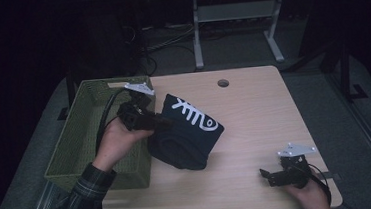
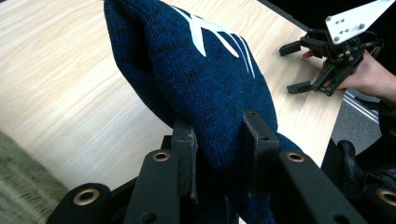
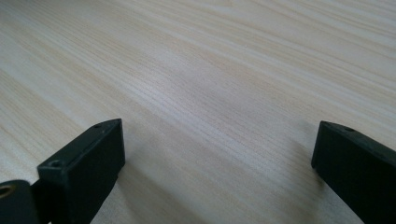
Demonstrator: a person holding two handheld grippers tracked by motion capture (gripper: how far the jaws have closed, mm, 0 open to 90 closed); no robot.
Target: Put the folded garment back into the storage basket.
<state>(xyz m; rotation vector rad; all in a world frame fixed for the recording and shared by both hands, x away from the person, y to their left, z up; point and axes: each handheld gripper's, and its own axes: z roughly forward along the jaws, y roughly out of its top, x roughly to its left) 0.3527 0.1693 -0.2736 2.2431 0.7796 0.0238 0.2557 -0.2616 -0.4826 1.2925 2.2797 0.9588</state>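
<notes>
green wicker basket (image 1: 71, 143) @ table (image 1: 255, 129) L edge | desk frame (image 1: 237, 25) behind

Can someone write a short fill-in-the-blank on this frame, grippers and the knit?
1. The left gripper is shut on a dark ____ knit garment with white lettering.
2. The right gripper rests near the table's front right corner with its jaws ____.
3. The green woven ____ sits at the table's left edge, beside the garment.
4. The right gripper holds ____.

Missing words: blue; open; basket; nothing
</notes>
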